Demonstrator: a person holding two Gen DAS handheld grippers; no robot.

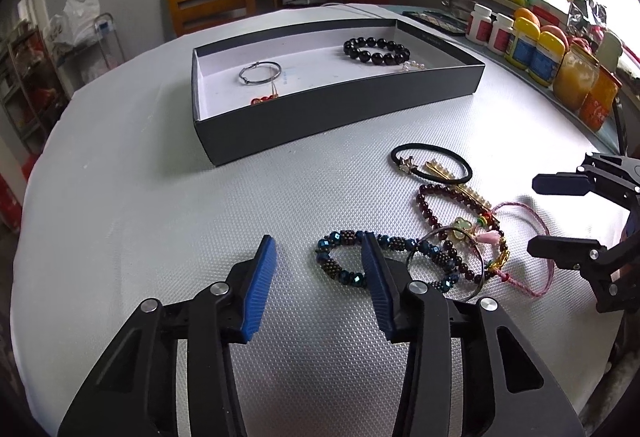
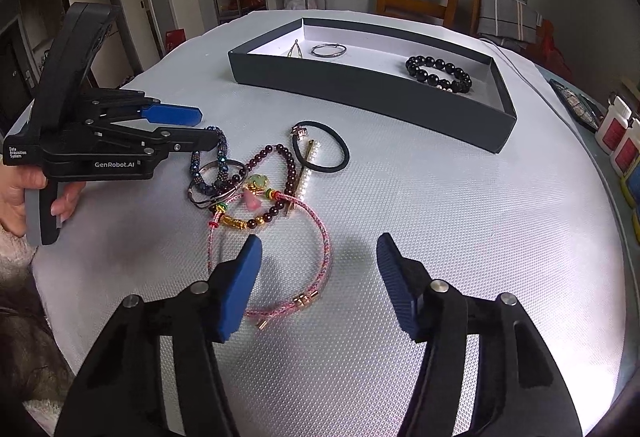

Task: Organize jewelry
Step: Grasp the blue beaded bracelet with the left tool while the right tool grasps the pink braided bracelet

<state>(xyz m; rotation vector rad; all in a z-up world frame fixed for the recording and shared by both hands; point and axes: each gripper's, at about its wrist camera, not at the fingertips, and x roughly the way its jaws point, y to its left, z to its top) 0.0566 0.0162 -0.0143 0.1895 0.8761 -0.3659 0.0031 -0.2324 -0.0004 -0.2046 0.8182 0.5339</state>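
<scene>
Jewelry lies in 2 places on the round table (image 1: 160,197): a tangled heap near the front edge and a few pieces already in the dark shallow box (image 1: 340,109) farther back. Bare textured cloth stretches between heap and box and off to the left of the heap, while the right rim is crowded with bottles and jars (image 1: 536,53). The left gripper (image 1: 320,265) has its jaws spread, its right pad hovering over the blue beaded bracelet (image 1: 344,257) without closing on it. The right gripper (image 2: 318,269) is likewise spread wide, with the pink braided cord bracelet (image 2: 320,249) lying on the cloth between and just ahead of its pads. In the heap, the dark red bead bracelet (image 2: 280,157) overlaps a pearl hair clip (image 2: 306,173), which crosses the black hair tie (image 2: 324,149). Inside the box sit a black bead bracelet (image 1: 376,49) toward the right end and a silver bangle (image 1: 260,73) toward the left. Only the left wrist view shows a small red piece (image 1: 262,99) against the box's near wall and pearls (image 1: 412,66) beside the black beads; only the right wrist view shows the hand (image 2: 24,197) gripping the left tool's handle and the pink cord's metal clasp (image 2: 306,300).
</scene>
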